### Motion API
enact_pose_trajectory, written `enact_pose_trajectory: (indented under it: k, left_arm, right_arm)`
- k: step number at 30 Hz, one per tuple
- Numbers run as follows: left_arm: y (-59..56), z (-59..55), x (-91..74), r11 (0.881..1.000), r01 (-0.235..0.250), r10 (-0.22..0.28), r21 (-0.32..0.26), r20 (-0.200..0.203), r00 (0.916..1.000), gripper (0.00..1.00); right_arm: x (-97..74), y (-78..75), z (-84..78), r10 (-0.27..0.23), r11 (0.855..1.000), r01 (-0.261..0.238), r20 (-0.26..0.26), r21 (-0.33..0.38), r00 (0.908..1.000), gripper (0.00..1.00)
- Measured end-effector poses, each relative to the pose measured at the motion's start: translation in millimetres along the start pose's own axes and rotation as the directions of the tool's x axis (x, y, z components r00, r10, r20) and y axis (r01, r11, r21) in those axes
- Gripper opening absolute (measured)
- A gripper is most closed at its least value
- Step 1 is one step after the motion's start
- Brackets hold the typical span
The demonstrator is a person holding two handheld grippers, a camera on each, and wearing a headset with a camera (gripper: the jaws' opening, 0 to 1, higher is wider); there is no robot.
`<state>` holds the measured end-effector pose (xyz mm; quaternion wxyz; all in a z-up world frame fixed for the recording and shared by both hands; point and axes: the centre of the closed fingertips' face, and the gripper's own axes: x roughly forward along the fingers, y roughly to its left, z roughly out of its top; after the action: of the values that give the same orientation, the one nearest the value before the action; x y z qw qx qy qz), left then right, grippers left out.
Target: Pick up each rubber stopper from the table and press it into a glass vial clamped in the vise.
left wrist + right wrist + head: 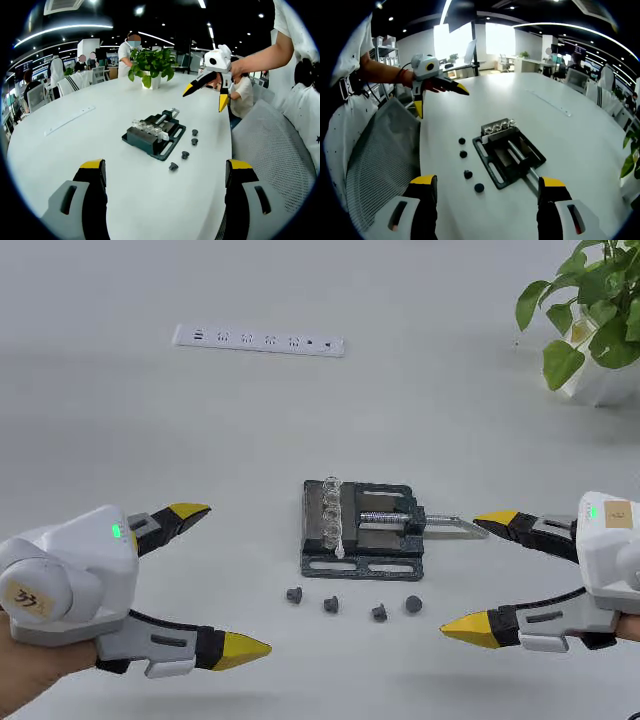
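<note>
**Both grippers held open on either side of the vise, four stoppers on the table**

The left gripper (237, 578) is held above the table (130, 430) to the left of the vise (385, 540), and its yellow-tipped jaws are spread wide apart. The right gripper (460, 575) is held opposite, to the right of the vise, and its jaws are likewise spread wide. Both are kept well apart from the vise and from each other, with their tips turned inward toward it.

The vise is set flat on the table, back from the edge nearest the person, with its screw handle pointed toward the right gripper. A row of glass vials (331, 512) is clamped upright at the end of the vise away from the handle, the vials touching one another in a line.

Four rubber stoppers (331, 604) are laid in a loose row on the bare table, just beside the vise on its side toward the near edge, each apart from the next.

A white power strip (258, 340) is seen well beyond the vise, toward the far edge, and a potted plant (590, 320) is placed toward the far edge on the right. In the right gripper view a mesh chair (385, 150) is seen drawn up against the curved near edge.
</note>
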<state>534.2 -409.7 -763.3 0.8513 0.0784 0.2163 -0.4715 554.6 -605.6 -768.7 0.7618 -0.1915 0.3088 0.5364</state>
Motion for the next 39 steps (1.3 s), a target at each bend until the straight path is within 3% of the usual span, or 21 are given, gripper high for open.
enact_pose_trajectory:
  k: [11, 22, 27, 39]
  left_arm:
    - [1.3, -0.1, -0.1, 1.0, -0.006, 0.006, -0.006, 0.013, 0.9999, 0.99]
    - [2.1, -2.6, -0.1, 1.0, -0.01, 0.01, -0.013, 0.019, 0.9998, 0.99]
    - [3.4, -4.2, 0.6, 1.0, -0.011, 0.011, -0.019, 0.024, 0.9997, 0.99]
    - [1.7, -1.4, 0.5, 1.0, -0.016, 0.017, -0.025, 0.036, 0.9992, 0.99]
  right_arm:
    - [11.0, 10.1, 6.1, 0.065, 0.996, -0.07, -0.078, -0.06, 0.9948, 0.7]
    - [21.6, 17.8, 5.7, 0.118, 0.985, -0.136, -0.158, -0.109, 0.9804, 0.61]
    - [25.9, 19.5, 2.3, 0.13, 0.98, -0.157, -0.202, -0.125, 0.9708, 0.56]
    - [39.8, 22.8, -17.1, 0.154, 0.958, -0.221, -0.325, -0.18, 0.933, 0.38]
